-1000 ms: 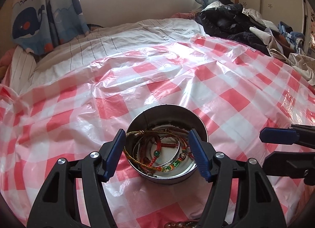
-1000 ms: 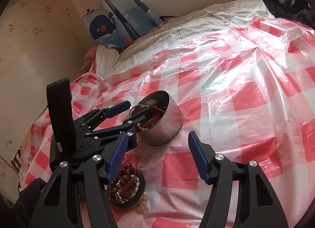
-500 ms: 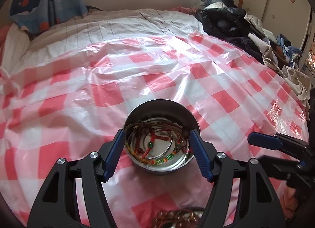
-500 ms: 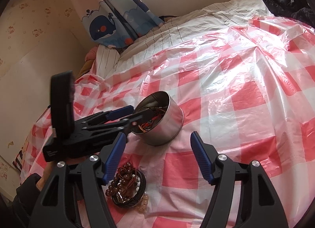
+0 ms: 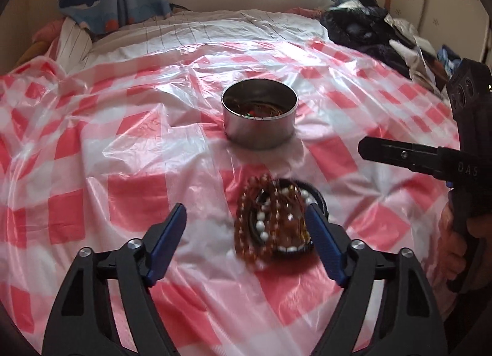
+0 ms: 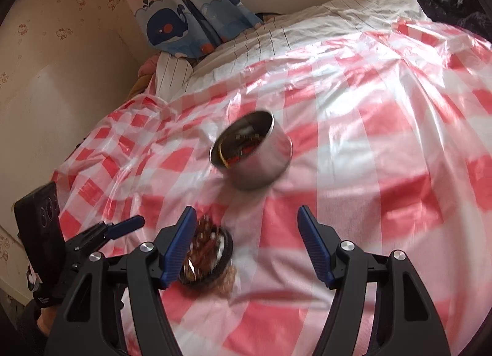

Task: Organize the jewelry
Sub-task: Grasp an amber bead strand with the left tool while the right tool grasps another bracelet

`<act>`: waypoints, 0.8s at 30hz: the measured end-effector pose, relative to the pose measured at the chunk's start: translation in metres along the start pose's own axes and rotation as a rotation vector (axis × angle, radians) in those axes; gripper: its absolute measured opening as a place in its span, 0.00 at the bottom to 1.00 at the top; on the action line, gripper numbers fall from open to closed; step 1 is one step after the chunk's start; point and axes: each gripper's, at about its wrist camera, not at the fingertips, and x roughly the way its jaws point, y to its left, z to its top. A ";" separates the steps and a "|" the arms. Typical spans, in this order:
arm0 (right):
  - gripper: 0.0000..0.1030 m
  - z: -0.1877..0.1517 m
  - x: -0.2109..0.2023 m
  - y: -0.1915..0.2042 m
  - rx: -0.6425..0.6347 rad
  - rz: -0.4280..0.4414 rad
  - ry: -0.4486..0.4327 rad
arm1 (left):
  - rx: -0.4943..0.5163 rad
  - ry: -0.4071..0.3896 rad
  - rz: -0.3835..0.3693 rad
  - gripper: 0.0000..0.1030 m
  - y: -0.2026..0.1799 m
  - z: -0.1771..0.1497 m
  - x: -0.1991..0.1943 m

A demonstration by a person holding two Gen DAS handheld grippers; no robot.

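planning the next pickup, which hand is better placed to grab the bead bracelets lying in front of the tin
Left, probably. The left gripper is open, with the bead bracelets already lying between its jaws. The right gripper is open too, but the pile sits off by one jaw, not centred. The tin lies beyond.

Motion blur softens the pile of beaded bracelets (image 5: 273, 220) in the left wrist view; single beads run together and the number of strands cannot be told. In the right wrist view the same pile is partly hidden behind a blue fingertip (image 6: 181, 245) of the right gripper (image 6: 246, 245). The metal tin (image 6: 252, 156) is smeared there, and its contents (image 5: 261, 111) read only as red and gold streaks, mostly hidden by the tin wall in the left wrist view. The left gripper (image 6: 123, 227) is cut off at the frame's lower left. The hand (image 5: 452, 242) on the right gripper shows only in part.
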 end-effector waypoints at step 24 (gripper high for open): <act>0.64 -0.025 0.009 0.054 -0.229 0.062 0.043 | -0.112 0.027 -0.135 0.10 0.013 0.003 0.004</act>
